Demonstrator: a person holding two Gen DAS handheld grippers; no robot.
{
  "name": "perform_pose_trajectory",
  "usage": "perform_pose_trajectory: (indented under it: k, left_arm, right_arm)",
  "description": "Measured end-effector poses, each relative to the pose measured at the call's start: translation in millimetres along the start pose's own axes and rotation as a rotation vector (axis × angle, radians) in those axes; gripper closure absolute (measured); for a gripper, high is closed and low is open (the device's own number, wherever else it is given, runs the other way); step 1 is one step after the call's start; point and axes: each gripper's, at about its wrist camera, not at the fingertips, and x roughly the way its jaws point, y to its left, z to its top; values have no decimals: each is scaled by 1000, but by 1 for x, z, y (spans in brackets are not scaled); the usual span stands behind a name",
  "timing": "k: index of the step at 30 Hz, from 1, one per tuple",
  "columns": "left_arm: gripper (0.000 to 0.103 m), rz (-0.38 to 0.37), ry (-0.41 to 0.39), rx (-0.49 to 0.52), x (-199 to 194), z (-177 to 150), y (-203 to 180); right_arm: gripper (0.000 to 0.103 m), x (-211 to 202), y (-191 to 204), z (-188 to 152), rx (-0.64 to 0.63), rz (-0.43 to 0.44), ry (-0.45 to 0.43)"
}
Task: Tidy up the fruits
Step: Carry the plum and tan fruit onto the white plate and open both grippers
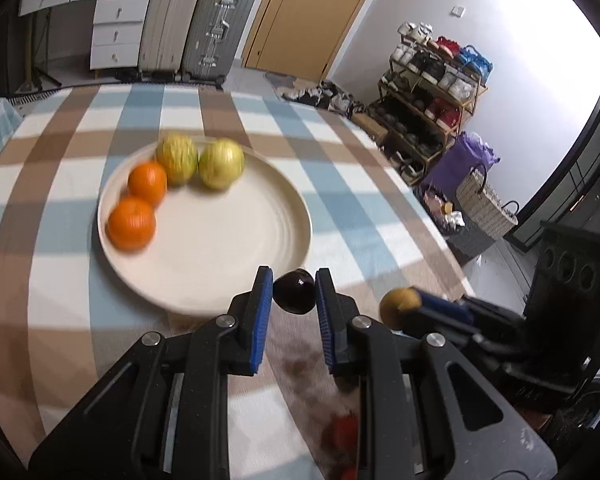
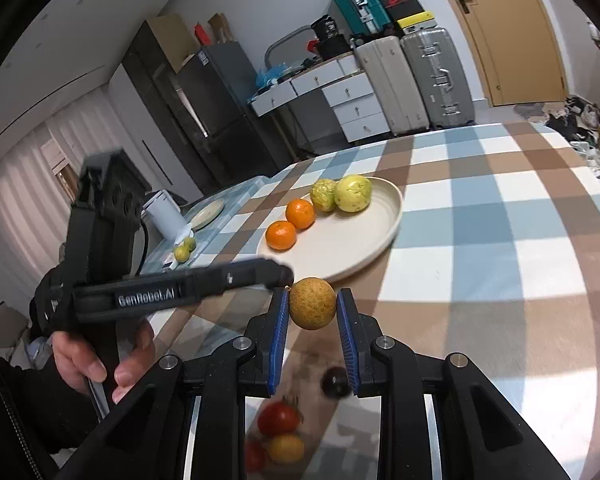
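Between left jaws, dark plum (image 1: pixel 294 291), long axis crosswise

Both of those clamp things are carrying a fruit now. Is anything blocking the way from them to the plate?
Nothing visible does. The left gripper holds a dark fruit at the plate's near rim; the right gripper holds a brownish round fruit just short of it. The plate's near half is bare.

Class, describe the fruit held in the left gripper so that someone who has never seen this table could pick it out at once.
Start at the checked tablecloth and find the cream plate bearing two oranges and two yellow-green fruits. Just off the plate's near rim, the left gripper pinches a small dark fruit between blue pads. It is glossy and near-black, unlike the tan, rough-skinned round fruit in the right gripper.
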Motion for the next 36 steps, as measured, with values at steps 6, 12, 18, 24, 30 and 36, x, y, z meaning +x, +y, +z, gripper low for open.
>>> perform_pose_trajectory:
  k: [6, 12, 18, 24, 30, 36]
  left_arm:
    - [84, 15, -23, -10, 16, 33, 14]
    - [84, 45, -27, -31, 42, 56, 35]
    - [84, 69, -12, -77, 67, 66, 60]
    - [84, 68, 3, -83, 85, 69, 66]
    - [84, 80, -11, -104, 93, 71, 71]
    - [84, 107, -10, -108, 97, 72, 73]
  right_arm:
    - [78, 25, -9, 26, -13, -7, 26]
    - [78, 58, -19, 57, -56, -30, 58]
    - [78, 93, -35, 80, -29, -42, 90]
    - [78, 125, -49, 92, -23, -64, 125]
    - [78, 145, -66, 100, 65, -33, 150]
    - [77, 156, -70, 101, 93, -53, 155]
